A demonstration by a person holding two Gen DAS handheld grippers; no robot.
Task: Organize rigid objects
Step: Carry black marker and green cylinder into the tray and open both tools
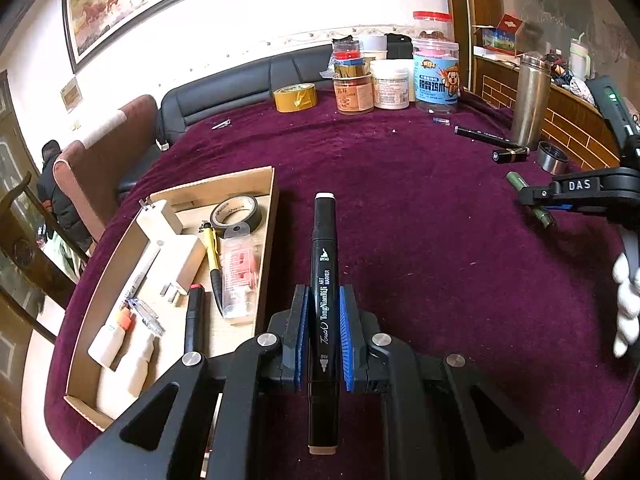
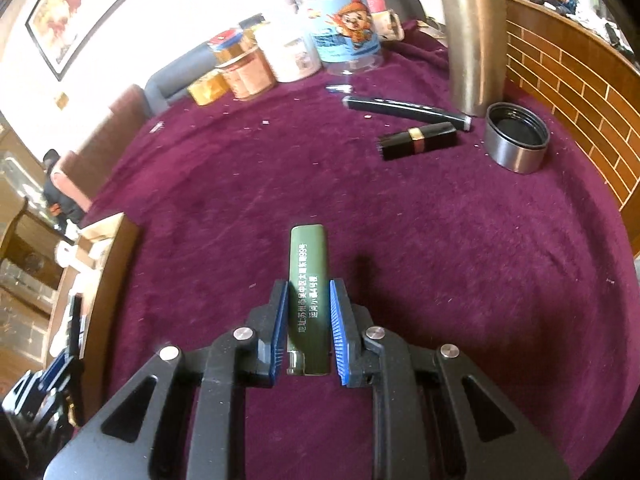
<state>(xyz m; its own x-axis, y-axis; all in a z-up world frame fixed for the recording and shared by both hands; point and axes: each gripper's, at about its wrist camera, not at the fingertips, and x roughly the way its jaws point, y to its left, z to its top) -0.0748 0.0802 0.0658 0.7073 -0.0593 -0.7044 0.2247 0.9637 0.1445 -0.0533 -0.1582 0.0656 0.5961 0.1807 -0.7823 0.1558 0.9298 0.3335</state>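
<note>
My left gripper (image 1: 323,296) is shut on a black art marker (image 1: 325,240) that points away from me above the purple tablecloth. To its left lies an open cardboard box (image 1: 272,208) holding a tape roll, pens, a white plug and small bottles. My right gripper (image 2: 308,286) is shut on a flat green lighter (image 2: 309,252) with white print, held just above the cloth. In the left wrist view the right gripper (image 1: 536,196) shows at the right edge with the green lighter (image 1: 544,218) in it and a white-gloved hand (image 1: 626,304) behind.
A black marker (image 2: 404,108), a black lipstick (image 2: 420,140), a steel flask (image 2: 472,32) and its lid (image 2: 516,144) lie at the far right. Jars (image 1: 390,84) and yellow tape (image 1: 295,97) stand at the back. A person stands beyond the chair at the far left.
</note>
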